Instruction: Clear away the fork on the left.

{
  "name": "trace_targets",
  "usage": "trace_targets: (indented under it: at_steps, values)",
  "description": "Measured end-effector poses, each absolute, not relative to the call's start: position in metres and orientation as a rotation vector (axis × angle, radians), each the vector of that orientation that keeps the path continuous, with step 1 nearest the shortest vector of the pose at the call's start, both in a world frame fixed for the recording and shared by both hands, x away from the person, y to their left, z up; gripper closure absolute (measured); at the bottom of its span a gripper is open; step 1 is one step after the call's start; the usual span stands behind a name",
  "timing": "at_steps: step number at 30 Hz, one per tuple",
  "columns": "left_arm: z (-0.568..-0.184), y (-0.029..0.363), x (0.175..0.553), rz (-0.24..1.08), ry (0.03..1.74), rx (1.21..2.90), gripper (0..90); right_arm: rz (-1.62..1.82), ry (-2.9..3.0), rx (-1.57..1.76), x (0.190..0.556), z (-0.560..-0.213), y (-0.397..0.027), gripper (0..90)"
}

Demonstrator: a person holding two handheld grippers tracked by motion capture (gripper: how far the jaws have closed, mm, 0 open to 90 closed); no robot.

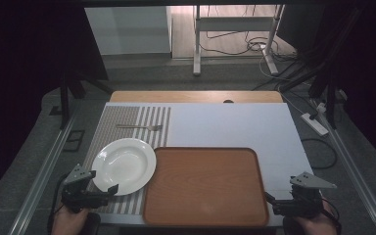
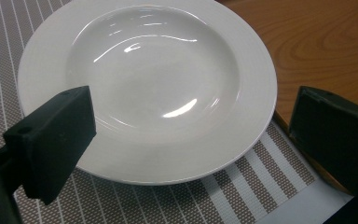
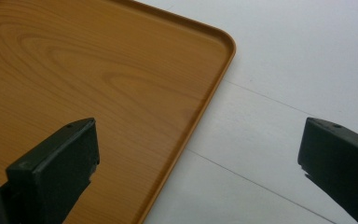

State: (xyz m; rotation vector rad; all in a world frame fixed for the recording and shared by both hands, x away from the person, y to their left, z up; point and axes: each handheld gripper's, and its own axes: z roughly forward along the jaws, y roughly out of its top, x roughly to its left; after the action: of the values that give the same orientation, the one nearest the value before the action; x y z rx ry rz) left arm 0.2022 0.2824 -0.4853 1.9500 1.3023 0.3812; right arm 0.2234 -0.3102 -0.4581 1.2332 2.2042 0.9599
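A white deep plate [image 1: 124, 165] rests on a striped placemat [image 1: 127, 122] at the table's left, its right rim touching or just over the edge of a wooden tray [image 1: 205, 186]. My left gripper [image 1: 102, 185] sits at the plate's near rim, open. In the left gripper view the plate [image 2: 158, 70] lies ahead of the wide jaws of that gripper [image 2: 193, 112], and nothing is held. My right gripper [image 1: 273, 199] is open at the tray's near right corner. Its own view shows this gripper [image 3: 200, 135] straddling the tray's rim [image 3: 214, 88] with nothing between the jaws.
A fork [image 1: 139, 127] lies on the placemat beyond the plate. A white board [image 1: 235, 125] covers the table's middle and right. The tray [image 2: 317, 42] is bare. Cables and a power strip [image 1: 314, 123] lie on the floor to the right.
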Motion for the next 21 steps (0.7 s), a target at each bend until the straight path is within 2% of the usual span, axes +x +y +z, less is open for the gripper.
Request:
trace_targets:
  at_steps: [21]
  values:
    - [-0.4853,0.2825,0.2016,0.377,1.295,1.956,0.1,0.97,2.235,1.214,0.2243,-0.4586,-0.3093,0.0]
